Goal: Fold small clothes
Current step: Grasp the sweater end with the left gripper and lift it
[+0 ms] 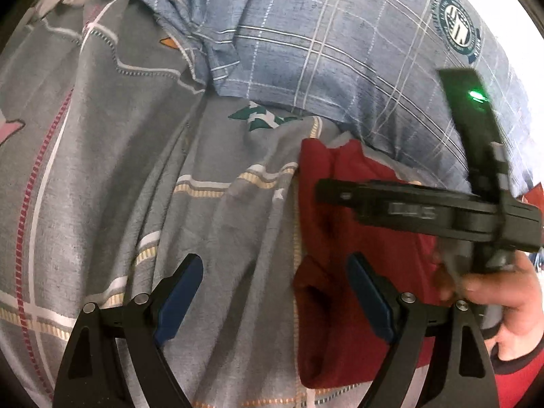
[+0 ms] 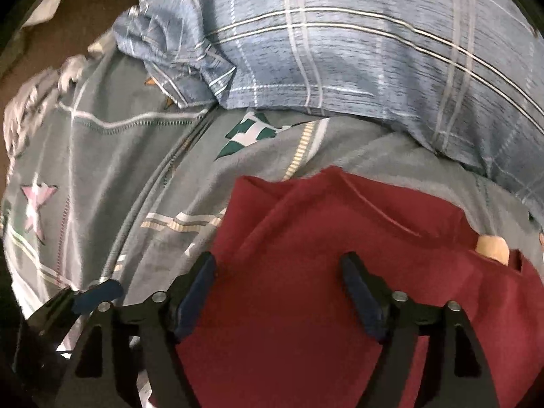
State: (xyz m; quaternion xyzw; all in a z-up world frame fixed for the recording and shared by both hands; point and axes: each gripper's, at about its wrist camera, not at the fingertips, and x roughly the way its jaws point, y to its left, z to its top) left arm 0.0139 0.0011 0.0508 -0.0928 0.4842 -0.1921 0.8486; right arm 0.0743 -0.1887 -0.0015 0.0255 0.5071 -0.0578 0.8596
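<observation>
A dark red garment point(image 2: 323, 238) lies crumpled on a grey patterned bedsheet point(image 2: 119, 156). My right gripper point(image 2: 277, 258) hangs open just above it, with the red cloth below both blue pads and nothing pinched. My left gripper point(image 1: 273, 258) is open too. It straddles the left edge of the red garment point(image 1: 340, 306), with one pad over the grey bedsheet point(image 1: 102, 170) and the other over the red cloth. In the left wrist view the right tool's black body point(image 1: 425, 210) crosses over the garment, held by a hand point(image 1: 503, 295).
A blue plaid cloth point(image 1: 340, 51) with a round badge point(image 1: 457, 23) lies bunched behind the red garment and fills the top of both views point(image 2: 340, 51). White fabric point(image 2: 51, 3) and a brown surface point(image 2: 85, 17) show at the far left. A small tan tag point(image 2: 493, 246) sits at the garment's right edge.
</observation>
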